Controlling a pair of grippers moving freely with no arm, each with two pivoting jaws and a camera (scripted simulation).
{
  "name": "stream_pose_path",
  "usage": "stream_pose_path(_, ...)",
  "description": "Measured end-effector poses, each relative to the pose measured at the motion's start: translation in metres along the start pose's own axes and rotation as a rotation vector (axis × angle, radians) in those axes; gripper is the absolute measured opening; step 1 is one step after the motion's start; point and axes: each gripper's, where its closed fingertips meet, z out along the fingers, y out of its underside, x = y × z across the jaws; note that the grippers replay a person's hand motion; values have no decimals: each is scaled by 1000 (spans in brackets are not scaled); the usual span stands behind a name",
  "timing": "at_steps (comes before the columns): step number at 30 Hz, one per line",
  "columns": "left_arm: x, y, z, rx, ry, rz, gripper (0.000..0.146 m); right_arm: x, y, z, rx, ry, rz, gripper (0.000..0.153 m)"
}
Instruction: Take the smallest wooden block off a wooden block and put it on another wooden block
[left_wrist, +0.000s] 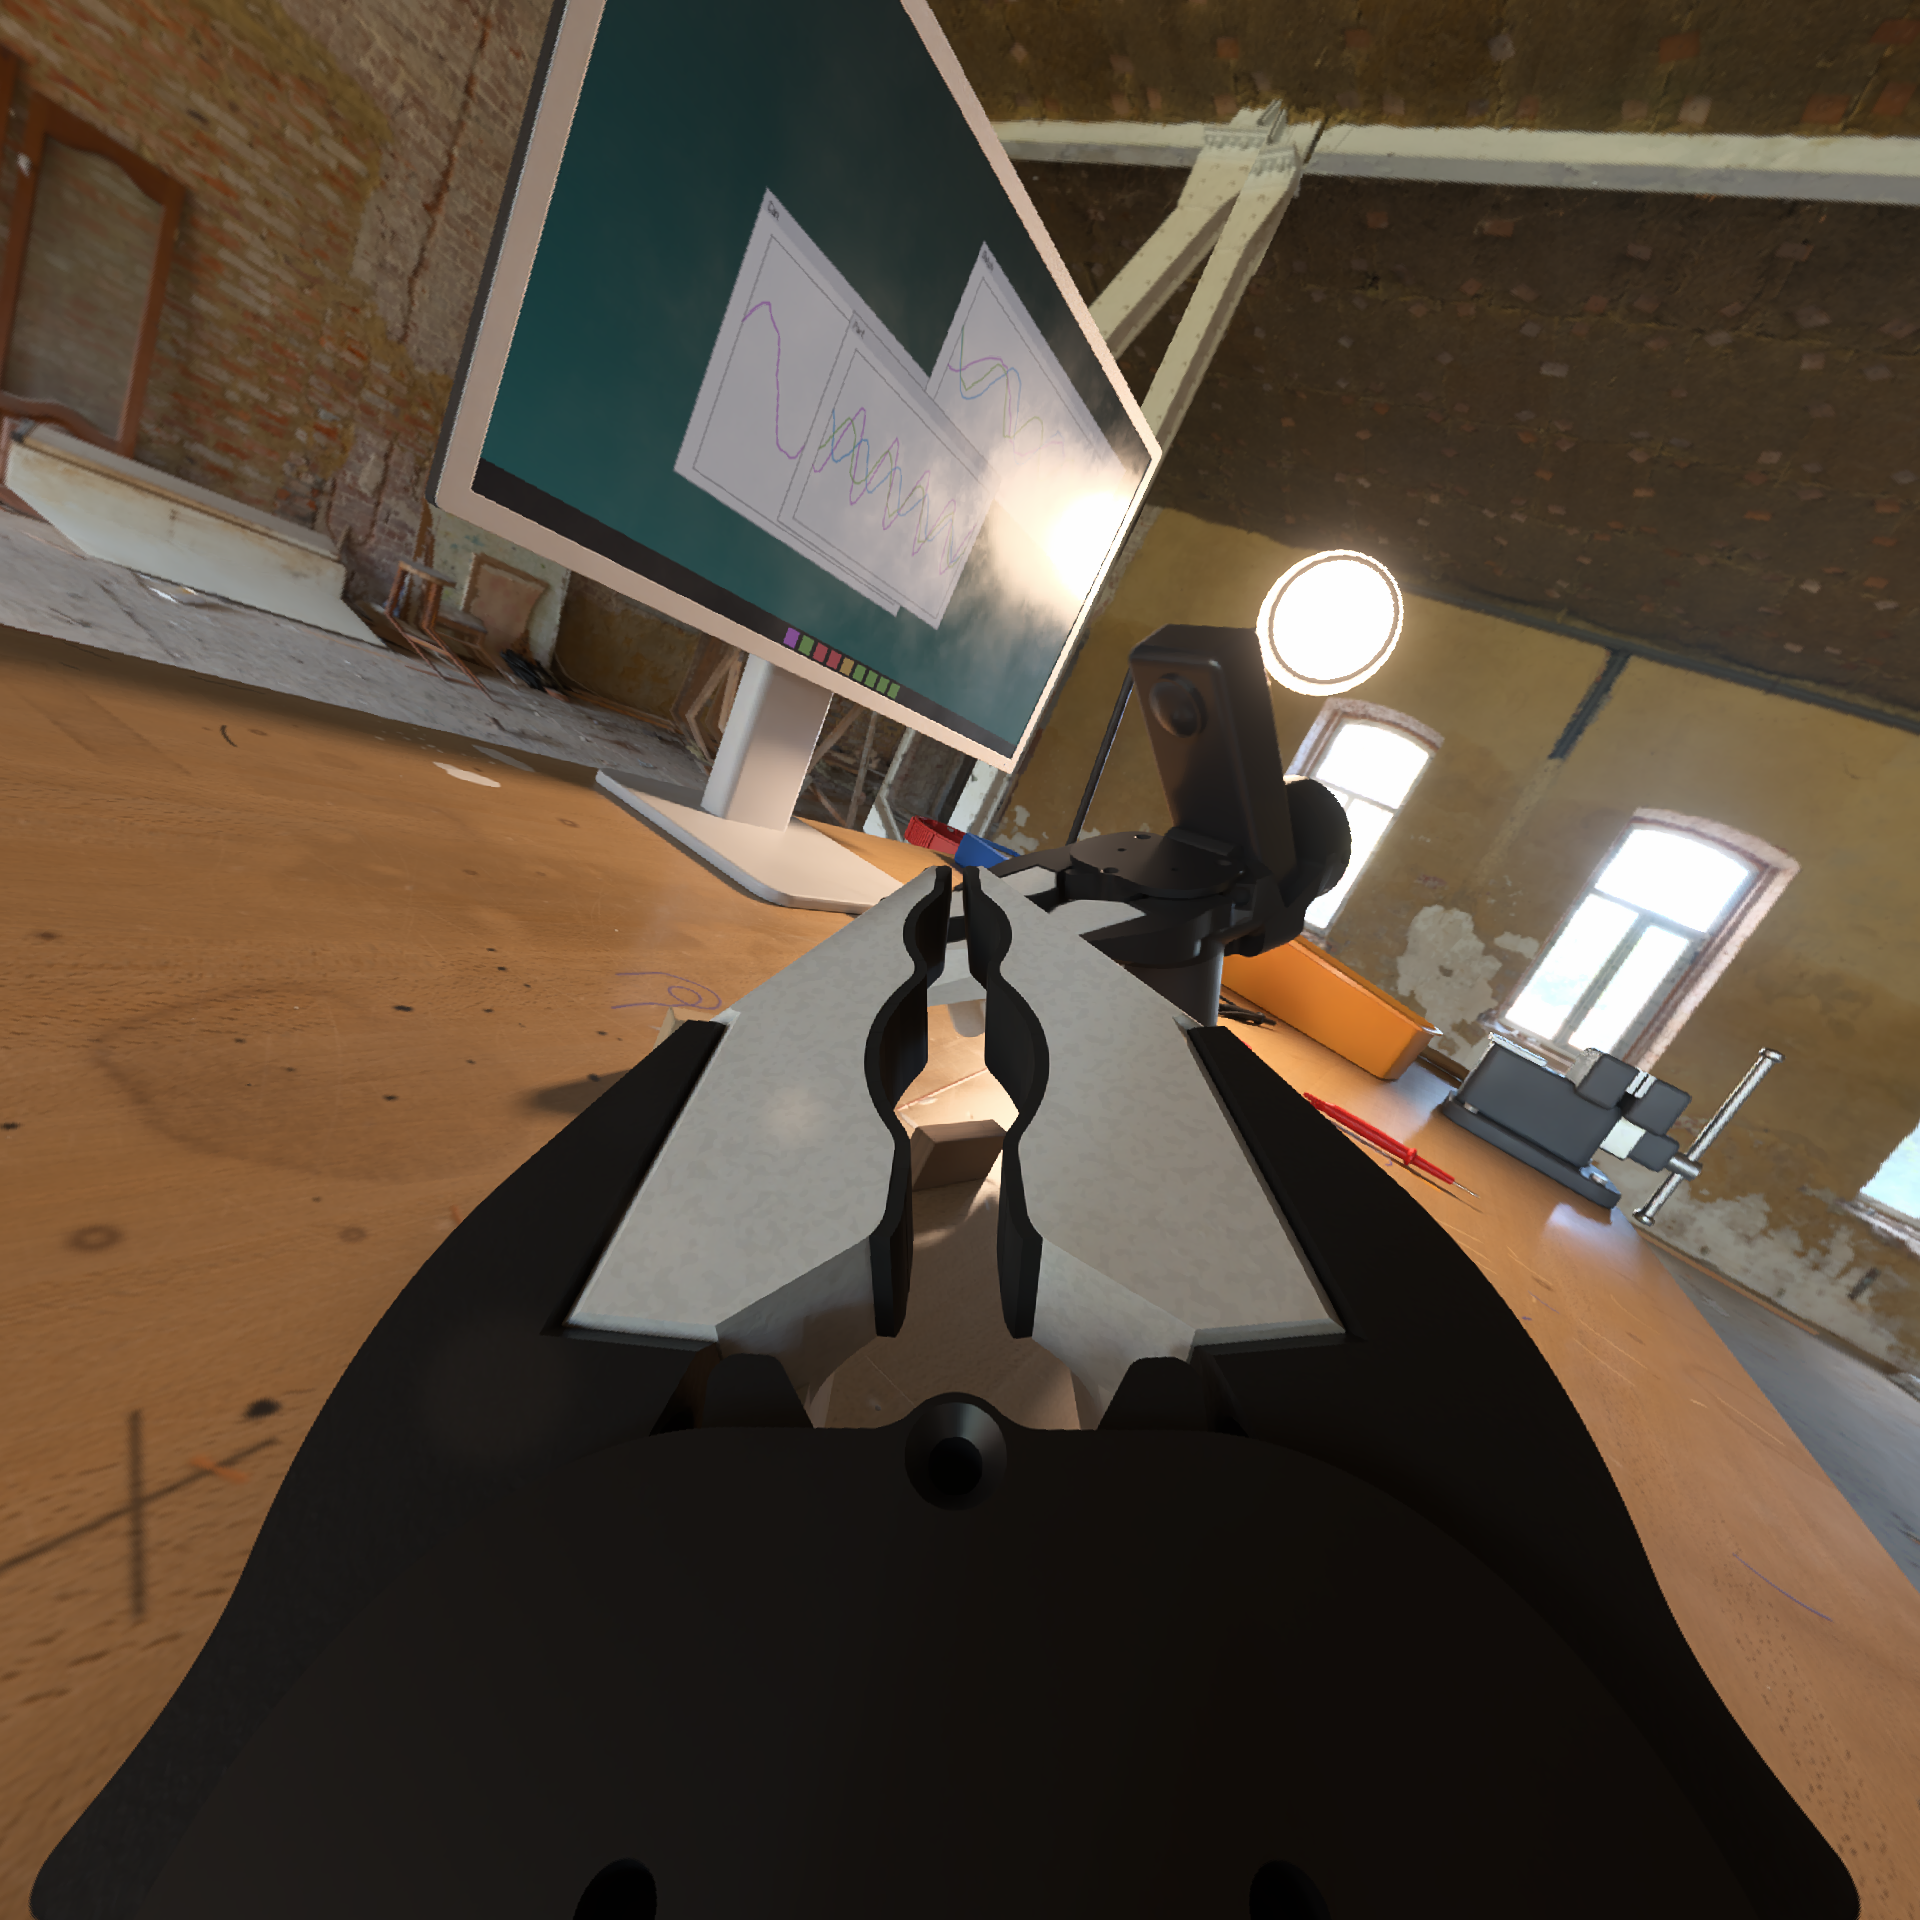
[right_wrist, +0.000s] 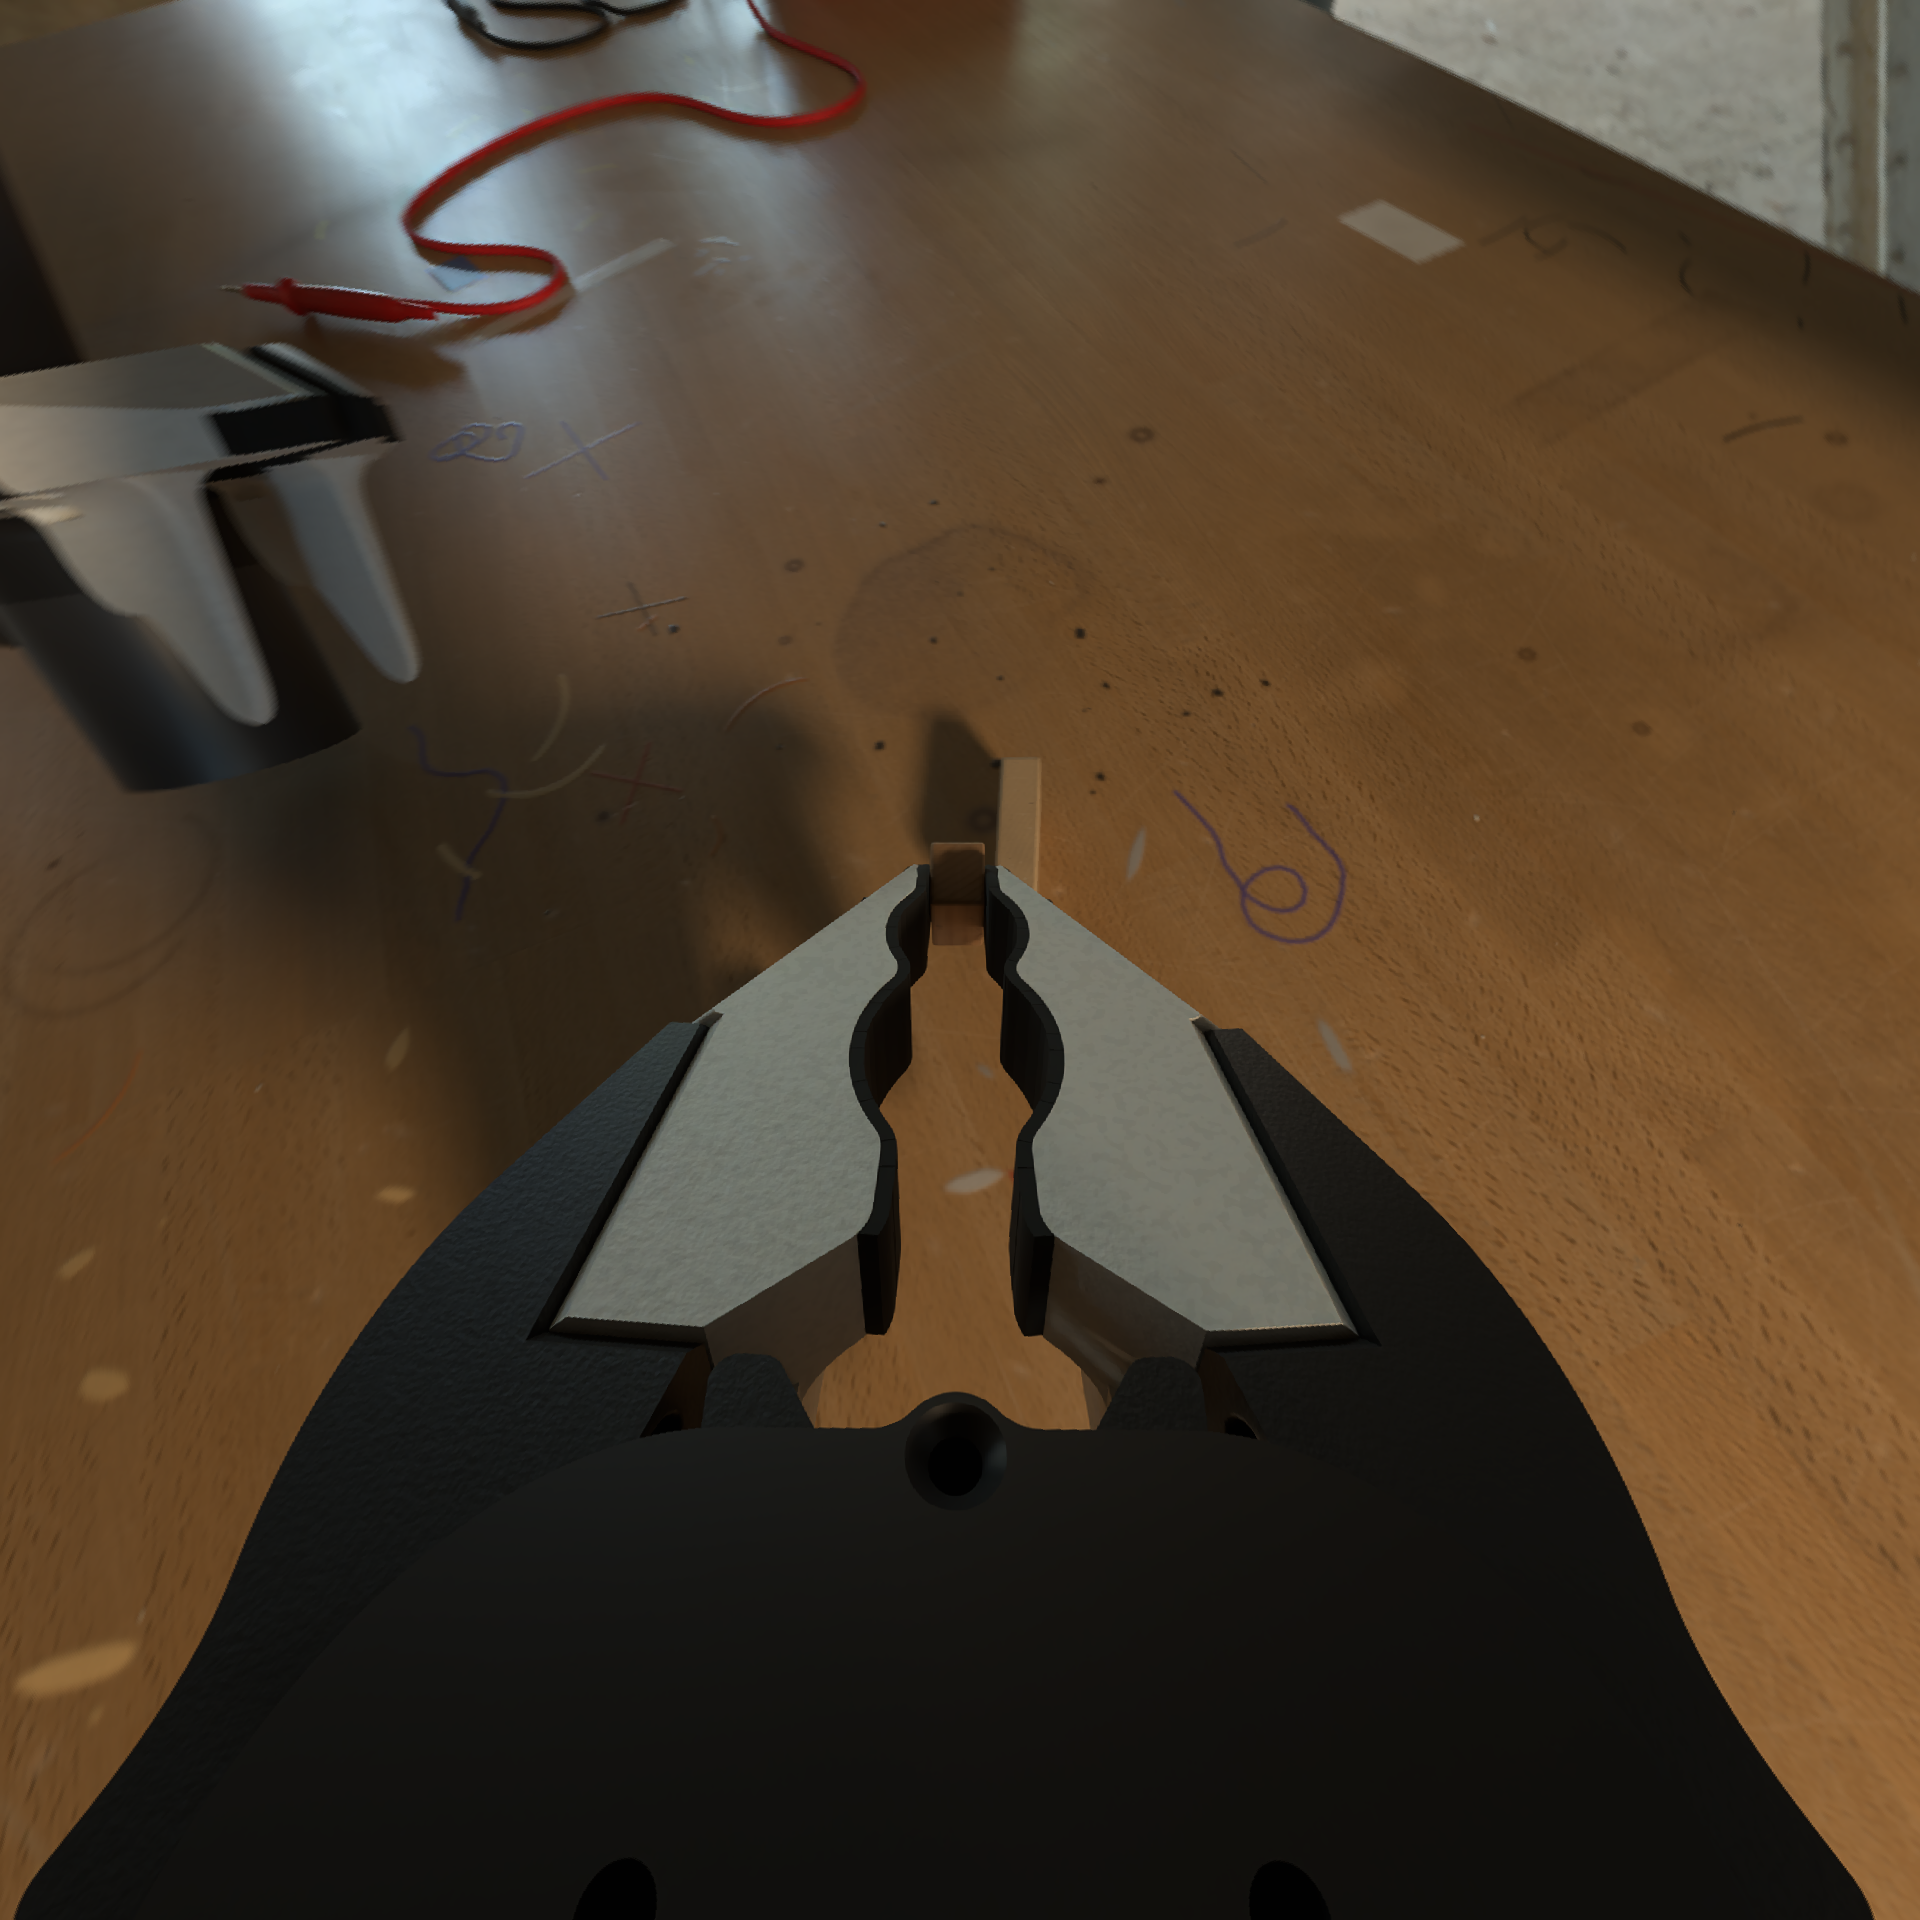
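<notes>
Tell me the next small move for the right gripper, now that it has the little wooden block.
Probably carry it forward to the pale block just beyond. The right gripper is shut on the small block, which hangs above the table; the left gripper holds nothing.

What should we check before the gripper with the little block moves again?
1. The right gripper is shut on the smallest wooden block: ok.
2. The block sits straight between the fingertips: ok.
3. Another wooden block is in sight just past it: ok.
4. The left gripper is shut and holds nothing: ok.
5. The red wire is far from the blocks: ok.
6. The small block is lifted off its block: cannot tell.
</notes>
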Motion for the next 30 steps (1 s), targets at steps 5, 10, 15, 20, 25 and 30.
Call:
stream_pose_path(5, -1, -7, -4, 47, 5, -26, 2, -30, 10, -18, -11, -171, -92, 9)
stream_pose_path(10, -7, -19, -12, 135, -4, -70, 1, -35, 38, -19, -134, -169, -176, 9)
stream_pose_path(15, -9, -22, -15, 151, -9, -78, 2, -35, 40, -18, -162, -133, -242, 37)
stream_pose_path(20, -8, -22, -14, 149, -9, -74, 2, -38, 19, -12, -101, -139, -256, 58)
stream_pose_path(25, -11, -28, -20, 188, -42, -51, 2, -49, 7, 19, -118, -179, -257, 53)
stream_pose_path(30, -17, -36, -29, 236, -68, -61, 2, -53, 17, 51, -226, -153, -348, 47)
